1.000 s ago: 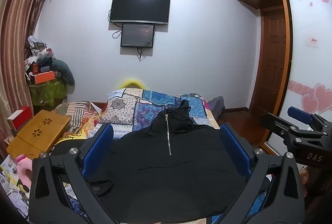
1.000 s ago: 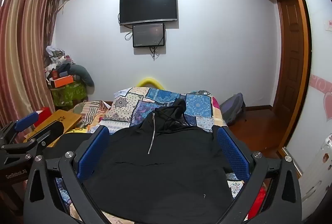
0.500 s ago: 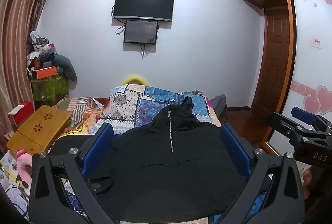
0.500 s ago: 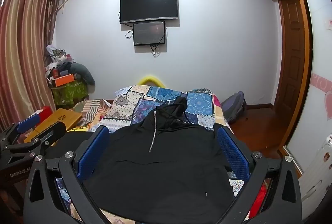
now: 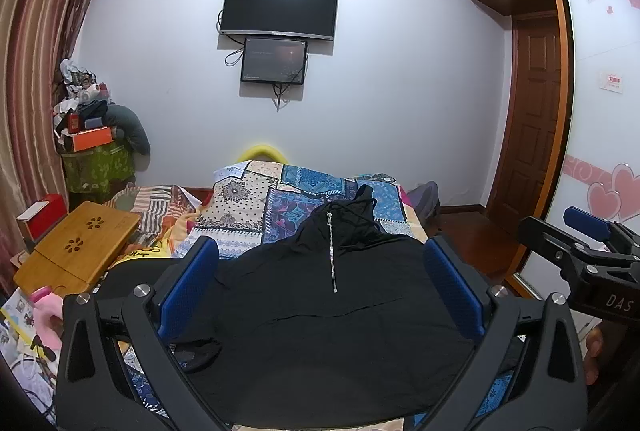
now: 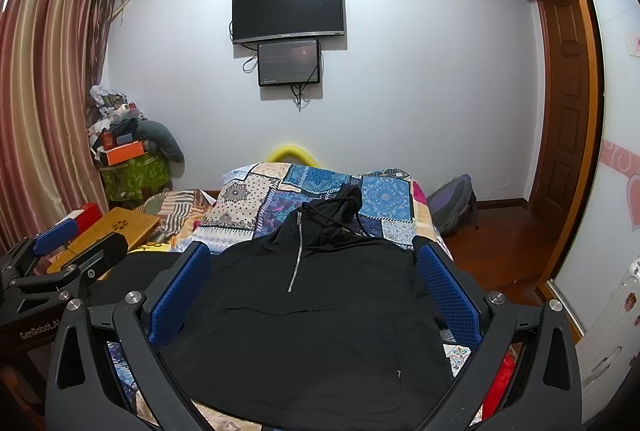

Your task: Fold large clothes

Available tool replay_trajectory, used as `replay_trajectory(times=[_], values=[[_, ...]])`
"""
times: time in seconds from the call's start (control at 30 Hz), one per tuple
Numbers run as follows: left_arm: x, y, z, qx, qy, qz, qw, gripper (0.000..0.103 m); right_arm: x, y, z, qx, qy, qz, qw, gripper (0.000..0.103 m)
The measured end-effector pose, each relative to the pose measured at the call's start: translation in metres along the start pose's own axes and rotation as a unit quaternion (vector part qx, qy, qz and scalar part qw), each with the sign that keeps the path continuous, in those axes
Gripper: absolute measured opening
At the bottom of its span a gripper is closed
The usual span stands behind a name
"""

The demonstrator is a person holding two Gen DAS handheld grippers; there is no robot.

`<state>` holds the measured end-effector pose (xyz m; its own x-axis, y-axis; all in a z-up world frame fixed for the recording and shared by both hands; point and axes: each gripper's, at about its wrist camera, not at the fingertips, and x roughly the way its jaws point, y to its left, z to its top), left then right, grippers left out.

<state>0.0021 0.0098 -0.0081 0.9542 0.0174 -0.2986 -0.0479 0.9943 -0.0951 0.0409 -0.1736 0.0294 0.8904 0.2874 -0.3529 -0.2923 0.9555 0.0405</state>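
A black zip-front hoodie lies spread flat on the patchwork bedspread, hood toward the far wall. It also shows in the right wrist view. My left gripper is open wide and empty, held above the hoodie's near hem. My right gripper is open wide and empty, also above the hoodie. The right gripper also shows at the right edge of the left wrist view. The left gripper shows at the left edge of the right wrist view. The hoodie's left sleeve runs out behind my left finger.
A wooden lap table and striped bedding lie at the bed's left. A cluttered stand is in the far left corner. A grey backpack sits on the floor to the right. A wardrobe and door are at the right wall.
Both grippers have tilted down and drifted slightly, so the room sits a little higher in both views. Both grippers stay open. The hoodie has not moved.
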Motion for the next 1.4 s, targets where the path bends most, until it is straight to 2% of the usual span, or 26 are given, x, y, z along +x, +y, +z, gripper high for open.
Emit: replay_trajectory(times=[0.27,1.4], values=[[0.0107,0.0006,0.0001,-0.002,0.001,0.004,1.0000,0.103,0.0024,0.0063,-0.0036,-0.003,0.002,0.000,1.000,0.103],[0.0058,-0.0019,-0.0034,-0.003,0.002,0.003,1.0000,0.103,0.0054,0.0062,-0.0055,-0.008,0.009,0.000,1.000,0.103]])
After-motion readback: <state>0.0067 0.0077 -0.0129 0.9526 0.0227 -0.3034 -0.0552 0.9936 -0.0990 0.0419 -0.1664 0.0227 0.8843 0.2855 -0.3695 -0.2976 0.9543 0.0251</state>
